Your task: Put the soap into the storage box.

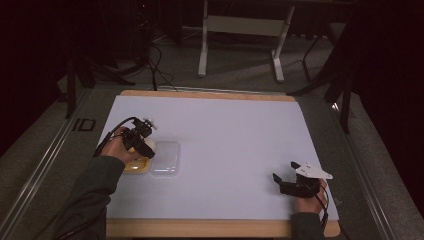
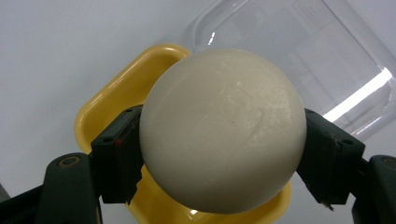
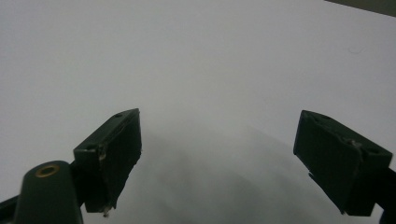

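White table (image 1: 240, 150) takes up mid-frame in the high view, wood edge front and back. Clear lid (image 1: 165, 158) lies flat at left-centre, touching the yellow tray (image 1: 136, 165) on its left. Left gripper (image 1: 141, 141) sits over the tray, lower left of centre. Right gripper (image 1: 286, 176) rests low at lower right, well apart from everything.

Ball (image 2: 223, 130): cream, smooth, round, filling the centre of the left gripper view, clamped between both black jaws at about its widest part. It hangs above the yellow tray (image 2: 112, 98), with the lid (image 2: 299, 46) at upper right.

Right gripper (image 3: 217, 158): jaws wide apart, nothing between them, bare table below.

Risks, judged:
- The ball is slick and round and the pads look flat, so contact is small. A tilt or a slightly eased grip could let it squirt out.
- Let go too high and it may bounce off the shallow tray and roll across the table.
- The lid touches the tray, so lowering the jaws on that side could nudge it.
- If the lid goes on next, the ball looks tall against the tray; the fit is uncertain.

Views: the high view gives the layout, both hands and the spacing, but the ball is a pale blur under the gripper there. The left gripper view gives the grip and the ball's faint scuffs, but not its height over the tray. The right gripper view confirms empty jaws.
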### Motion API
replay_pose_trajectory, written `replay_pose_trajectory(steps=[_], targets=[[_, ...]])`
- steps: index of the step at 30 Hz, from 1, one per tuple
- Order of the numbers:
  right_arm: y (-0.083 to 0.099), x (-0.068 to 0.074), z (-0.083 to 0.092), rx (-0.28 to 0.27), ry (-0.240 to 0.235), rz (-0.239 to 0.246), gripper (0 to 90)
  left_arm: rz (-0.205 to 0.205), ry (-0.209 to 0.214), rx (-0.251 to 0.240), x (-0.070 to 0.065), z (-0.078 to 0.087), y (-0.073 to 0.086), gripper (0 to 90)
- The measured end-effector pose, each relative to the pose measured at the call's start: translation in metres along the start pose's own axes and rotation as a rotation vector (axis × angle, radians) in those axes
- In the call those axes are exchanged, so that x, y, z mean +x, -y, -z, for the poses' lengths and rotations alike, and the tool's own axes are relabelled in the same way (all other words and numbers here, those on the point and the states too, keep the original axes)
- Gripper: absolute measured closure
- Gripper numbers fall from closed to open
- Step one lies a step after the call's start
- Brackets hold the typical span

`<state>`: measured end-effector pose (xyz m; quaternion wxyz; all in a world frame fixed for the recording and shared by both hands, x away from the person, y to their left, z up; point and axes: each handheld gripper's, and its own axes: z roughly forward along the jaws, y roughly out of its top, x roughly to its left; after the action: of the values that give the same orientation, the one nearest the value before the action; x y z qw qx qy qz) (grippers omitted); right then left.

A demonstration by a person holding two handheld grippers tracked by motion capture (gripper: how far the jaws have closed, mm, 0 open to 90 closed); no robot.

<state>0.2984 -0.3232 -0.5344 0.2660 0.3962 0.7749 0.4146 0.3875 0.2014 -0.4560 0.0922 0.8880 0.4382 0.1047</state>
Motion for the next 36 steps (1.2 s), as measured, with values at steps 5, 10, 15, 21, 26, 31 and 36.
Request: replay_pose_trajectory(steps=[5,10,15,21,26,31,36], targets=[[0.0,0.0,0.0,0.0,0.0,0.001,14.8,0.035,-0.011,-0.012,0.004,0.001,0.001,25.0],[0.0,0.0,0.0,0.0,0.0,0.0,14.8,0.066,-0.023,-0.004,0.008,0.001,0.002,25.0],[0.0,0.0,0.0,0.0,0.0,0.001,14.8,0.099,-0.023,0.004,0.013,0.002,0.004,25.1],[0.0,0.0,0.0,0.0,0.0,0.002,14.8,0.132,-0.027,0.01,0.017,0.002,0.007,25.1],[0.0,0.0,0.0,0.001,0.0,0.002,14.8,0.148,-0.025,0.018,0.02,0.001,0.008,25.1],[0.0,0.0,0.0,0.001,0.001,0.003,14.8,0.162,-0.02,0.021,0.021,-0.001,0.009,25.1],[0.0,0.0,0.0,0.001,0.001,0.004,14.8,0.164,-0.007,0.042,0.025,-0.005,0.011,25.1]])
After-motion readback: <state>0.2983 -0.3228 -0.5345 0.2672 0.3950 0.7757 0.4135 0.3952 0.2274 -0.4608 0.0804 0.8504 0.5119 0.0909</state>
